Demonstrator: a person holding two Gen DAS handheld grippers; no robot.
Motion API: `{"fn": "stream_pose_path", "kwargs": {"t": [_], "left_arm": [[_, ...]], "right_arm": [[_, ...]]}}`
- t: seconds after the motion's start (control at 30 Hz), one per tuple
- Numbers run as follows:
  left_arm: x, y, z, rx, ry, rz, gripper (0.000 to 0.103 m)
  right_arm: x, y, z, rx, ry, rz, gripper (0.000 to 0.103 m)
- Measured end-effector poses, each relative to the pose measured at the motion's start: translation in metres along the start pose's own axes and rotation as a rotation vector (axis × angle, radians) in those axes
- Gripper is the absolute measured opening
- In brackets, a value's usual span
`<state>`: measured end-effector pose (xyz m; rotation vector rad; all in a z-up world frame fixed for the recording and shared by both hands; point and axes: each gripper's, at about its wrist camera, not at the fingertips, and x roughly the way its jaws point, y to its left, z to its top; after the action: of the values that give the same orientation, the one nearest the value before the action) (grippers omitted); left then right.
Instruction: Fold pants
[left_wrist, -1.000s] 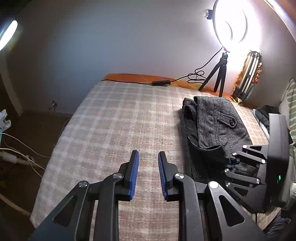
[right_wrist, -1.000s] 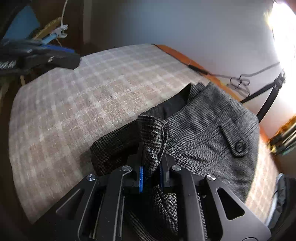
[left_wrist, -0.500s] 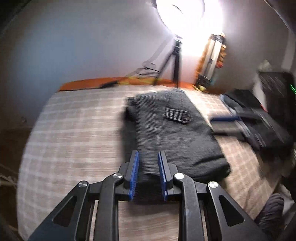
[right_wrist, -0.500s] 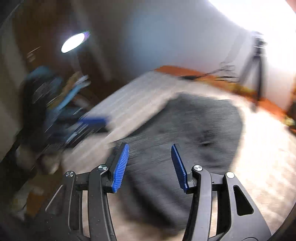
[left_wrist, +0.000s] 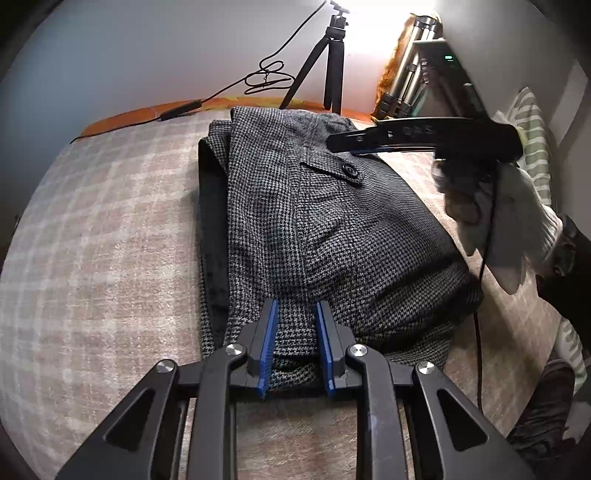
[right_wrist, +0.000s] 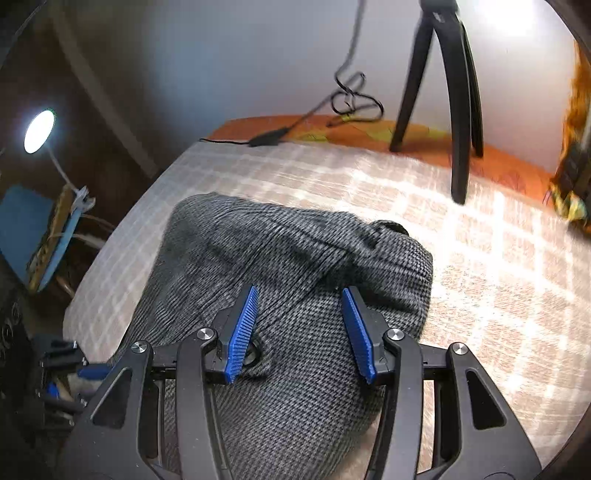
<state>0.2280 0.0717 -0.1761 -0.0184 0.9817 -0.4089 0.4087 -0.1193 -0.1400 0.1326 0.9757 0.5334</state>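
The grey houndstooth pants (left_wrist: 317, 221) lie folded in a thick bundle on the plaid bed cover (left_wrist: 103, 236), button pocket flap up. My left gripper (left_wrist: 294, 314) is open, its blue fingers over the near edge of the bundle, holding nothing. My right gripper (right_wrist: 299, 295) is open wide and empty, hovering over the pants (right_wrist: 288, 266) near the button. The right gripper also shows in the left wrist view (left_wrist: 417, 136), held by a gloved hand over the far right of the pants.
A black tripod (left_wrist: 325, 66) with a cable stands at the bed's far edge by the wall. An orange sheet strip (right_wrist: 369, 129) runs along that edge. A lamp (right_wrist: 38, 131) and blue board sit left of the bed. Striped bedding (left_wrist: 535, 147) lies right.
My right gripper let go of the pants fold and opened, then swung over the bundle. My left gripper moved from bare cover to the pants' near edge.
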Motion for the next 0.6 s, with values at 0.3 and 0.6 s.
{"fn": "stream_pose_path", "kwargs": {"t": [0.3, 0.6], "left_arm": [[-0.023, 0.017, 0.011, -0.050, 0.013, -0.007, 0.019], [-0.019, 0.045, 0.004, -0.130, 0.075, -0.020, 0.019]], "right_arm": [[-0.033, -0.014, -0.011, 0.044, -0.015, 0.029, 0.073], [-0.029, -0.037, -0.053, 0.137, 0.072, 0.108, 0.073]]}}
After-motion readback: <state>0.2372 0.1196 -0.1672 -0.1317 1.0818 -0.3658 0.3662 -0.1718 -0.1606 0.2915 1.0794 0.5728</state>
